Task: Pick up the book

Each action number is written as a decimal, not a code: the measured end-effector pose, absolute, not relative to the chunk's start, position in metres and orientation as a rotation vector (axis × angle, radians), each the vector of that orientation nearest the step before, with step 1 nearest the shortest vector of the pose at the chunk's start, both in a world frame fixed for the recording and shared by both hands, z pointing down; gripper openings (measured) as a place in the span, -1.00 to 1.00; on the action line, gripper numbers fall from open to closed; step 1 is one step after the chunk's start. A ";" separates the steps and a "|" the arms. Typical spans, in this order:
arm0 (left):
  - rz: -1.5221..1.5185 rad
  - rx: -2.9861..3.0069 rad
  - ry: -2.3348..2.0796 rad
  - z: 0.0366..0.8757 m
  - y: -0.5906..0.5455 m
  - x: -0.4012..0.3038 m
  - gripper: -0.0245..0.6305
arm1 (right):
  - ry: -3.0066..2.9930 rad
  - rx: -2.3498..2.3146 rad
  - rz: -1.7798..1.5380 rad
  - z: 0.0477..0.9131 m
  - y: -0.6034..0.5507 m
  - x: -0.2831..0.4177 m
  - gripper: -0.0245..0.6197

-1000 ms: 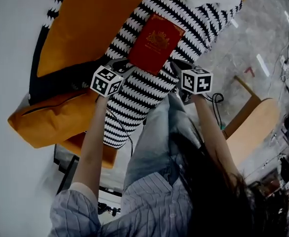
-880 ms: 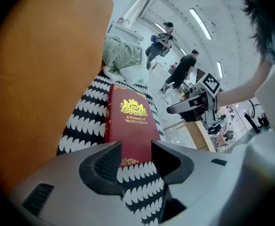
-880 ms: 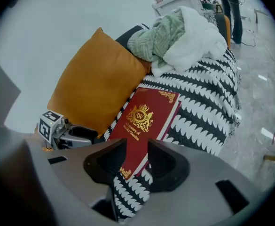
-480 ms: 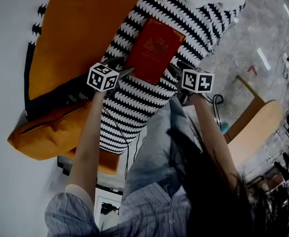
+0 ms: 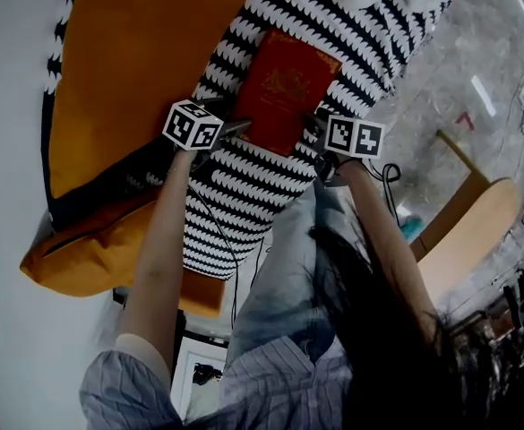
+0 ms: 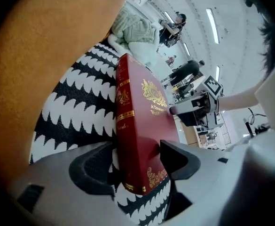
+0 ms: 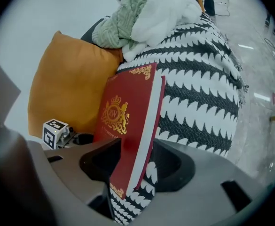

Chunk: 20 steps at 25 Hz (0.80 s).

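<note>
Your left gripper and right gripper, jaws just opened wide and unclamped, each straddle a near corner of the book, lying flat on the blanket nearer its cushion edge, likely for a two-sided lift.

**Both grippers down and opened around the book's near corners**

A second ago the left gripper and the right gripper hung just short of the near edge of the dark red hardcover book with the gold crest. Both have since sunk onto it, and each now straddles one near corner. Both pairs of jaws have just been opening, from nearly together to wide apart. The book's spine corner now stands between the left jaws and its page-edge corner between the right jaws.
</note>
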<state>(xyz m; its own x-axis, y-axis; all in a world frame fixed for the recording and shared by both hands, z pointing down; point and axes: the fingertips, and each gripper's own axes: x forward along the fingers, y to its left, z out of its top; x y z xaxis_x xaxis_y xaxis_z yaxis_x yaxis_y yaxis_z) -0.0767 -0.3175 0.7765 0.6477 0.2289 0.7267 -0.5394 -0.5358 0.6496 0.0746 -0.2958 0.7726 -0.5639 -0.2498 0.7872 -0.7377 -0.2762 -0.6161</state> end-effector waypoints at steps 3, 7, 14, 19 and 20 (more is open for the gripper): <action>0.961 1.885 -0.208 0.780 -0.318 -0.075 0.01 | -1.616 1.212 1.906 0.778 -0.297 0.073 -0.30; 0.913 1.878 -0.174 0.782 -0.315 -0.075 0.01 | -1.640 1.185 1.969 0.778 -0.297 0.066 -0.30; 0.777 1.828 -0.242 0.784 -0.315 -0.068 0.02 | -1.693 1.203 1.983 0.771 -0.298 0.063 -0.50; 0.736 1.829 -0.254 0.801 -0.307 -0.069 0.02 | -1.722 1.212 1.890 0.784 -0.295 0.065 -0.51; 0.731 1.831 -0.256 0.806 -0.305 -0.068 0.02 | -1.726 1.213 1.874 0.788 -0.294 0.066 -0.52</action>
<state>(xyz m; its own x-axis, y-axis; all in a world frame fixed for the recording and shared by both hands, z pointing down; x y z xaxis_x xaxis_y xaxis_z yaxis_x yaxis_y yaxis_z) -0.0676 -0.3049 0.8058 0.7868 0.1697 0.5935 -0.5026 -0.3819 0.7756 0.0660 -0.2935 0.7880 -0.5889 -0.3039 0.7489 -0.7213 -0.2202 -0.6567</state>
